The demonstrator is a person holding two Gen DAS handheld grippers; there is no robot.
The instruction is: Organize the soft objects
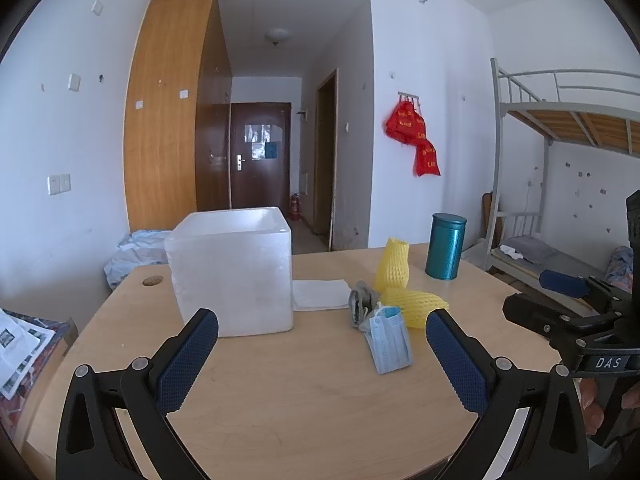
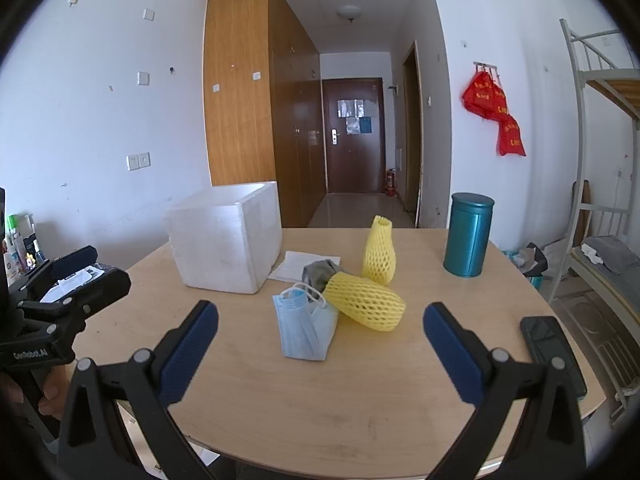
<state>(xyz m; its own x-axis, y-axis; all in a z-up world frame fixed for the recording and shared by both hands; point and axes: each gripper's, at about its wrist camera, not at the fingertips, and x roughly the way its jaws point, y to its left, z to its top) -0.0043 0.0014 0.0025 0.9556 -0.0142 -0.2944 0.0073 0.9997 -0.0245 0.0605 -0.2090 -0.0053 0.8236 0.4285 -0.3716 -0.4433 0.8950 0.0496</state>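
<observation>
A white foam box (image 1: 232, 272) (image 2: 226, 236) stands open-topped on the wooden table (image 1: 300, 392) (image 2: 320, 392). Right of it lie a blue face mask (image 1: 389, 338) (image 2: 306, 328), a grey cloth (image 1: 362, 300) (image 2: 318, 272), a yellow foam net lying down (image 1: 416, 304) (image 2: 364, 300) and another standing upright (image 1: 393, 264) (image 2: 379, 250). A white paper (image 1: 320, 294) (image 2: 298, 266) lies flat by the box. My left gripper (image 1: 322, 332) is open, short of the box and mask. My right gripper (image 2: 320, 328) is open, short of the mask, with nothing held.
A teal canister (image 1: 446, 246) (image 2: 468, 236) stands at the table's far right. A black phone (image 2: 554, 348) lies near the right edge. Beyond are a wardrobe (image 1: 168, 128), a bunk bed (image 1: 568, 152) and red bags (image 2: 494, 110) on the wall.
</observation>
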